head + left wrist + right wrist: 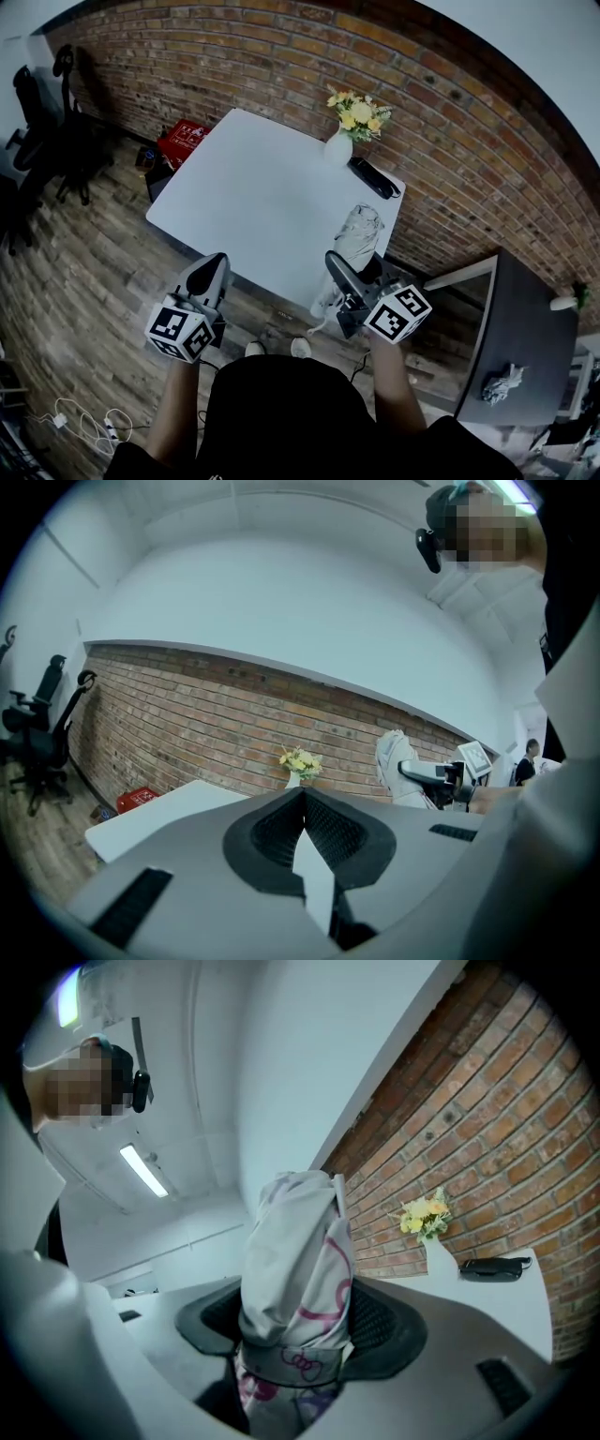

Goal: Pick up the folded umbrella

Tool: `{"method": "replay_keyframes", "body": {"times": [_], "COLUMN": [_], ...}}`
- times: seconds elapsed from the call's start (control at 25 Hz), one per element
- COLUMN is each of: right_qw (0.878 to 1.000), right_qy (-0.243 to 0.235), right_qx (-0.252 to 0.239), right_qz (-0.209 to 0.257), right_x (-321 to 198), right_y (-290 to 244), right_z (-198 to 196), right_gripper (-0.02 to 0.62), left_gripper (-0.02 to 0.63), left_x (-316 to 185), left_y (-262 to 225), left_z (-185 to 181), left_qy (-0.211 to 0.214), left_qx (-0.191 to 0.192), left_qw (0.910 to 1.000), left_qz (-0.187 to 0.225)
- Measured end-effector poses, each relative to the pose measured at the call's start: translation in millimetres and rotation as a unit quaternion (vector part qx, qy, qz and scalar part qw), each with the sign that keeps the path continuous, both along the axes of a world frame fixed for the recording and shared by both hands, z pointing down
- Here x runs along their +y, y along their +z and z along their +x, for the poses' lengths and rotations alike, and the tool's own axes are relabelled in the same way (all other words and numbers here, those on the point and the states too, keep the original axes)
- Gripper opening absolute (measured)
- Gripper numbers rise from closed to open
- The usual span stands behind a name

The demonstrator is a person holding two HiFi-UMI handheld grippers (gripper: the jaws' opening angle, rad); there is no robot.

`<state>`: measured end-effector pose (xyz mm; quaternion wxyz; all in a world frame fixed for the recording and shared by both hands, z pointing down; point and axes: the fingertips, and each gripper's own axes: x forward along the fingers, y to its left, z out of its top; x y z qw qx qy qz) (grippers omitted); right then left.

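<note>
The folded umbrella (359, 230), pale grey with pink loops and a strap round it, is off the white table (253, 197) and stands up between the jaws of my right gripper (358, 272). In the right gripper view the umbrella (295, 1260) fills the gap and both pads press its sides, so my right gripper (295, 1324) is shut on it. My left gripper (208, 277) is held low at the table's near edge, and its jaws meet at the tips with nothing in them. The left gripper view shows those closed tips (303, 803) and, to the right, the umbrella (394, 757).
On the table's far right corner stand a white vase of yellow flowers (352, 122) and a long black object (373, 176). A red box (183, 141) lies on the floor by the brick wall. Office chairs (66, 122) stand at left, a dark desk (525, 328) at right.
</note>
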<state>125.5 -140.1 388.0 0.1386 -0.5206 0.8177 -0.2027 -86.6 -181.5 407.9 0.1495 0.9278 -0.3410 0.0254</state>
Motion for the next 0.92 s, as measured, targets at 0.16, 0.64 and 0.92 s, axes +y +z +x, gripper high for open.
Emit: {"method": "replay_keyframes", "body": {"times": [0.16,0.64,0.92], "right_qw": [0.999,0.998,0.996], "right_qy": [0.008,0.011,0.016], "right_qx": [-0.043,-0.058,-0.077], "right_qz": [-0.016,-0.029,-0.033], "right_x": [0.3,8.5,12.7], "right_y": [13.5,25.7,26.0], "right_z": [-2.1,-6.1,-1.6], "right_gripper": [0.299,0.298,0.298], "left_gripper": [0.014,0.014,0.014], "left_x": [-7.6,0.7,6.1], "left_y": [8.6,27.7,25.6], "left_z": [-6.9,-19.3,-17.1], "left_qy": [-0.014,-0.033,-0.031], "left_qx": [0.059,0.075,0.072], "left_qw": [0.9972,0.9936,0.9939], "left_qz": [-0.043,-0.077,-0.077]}}
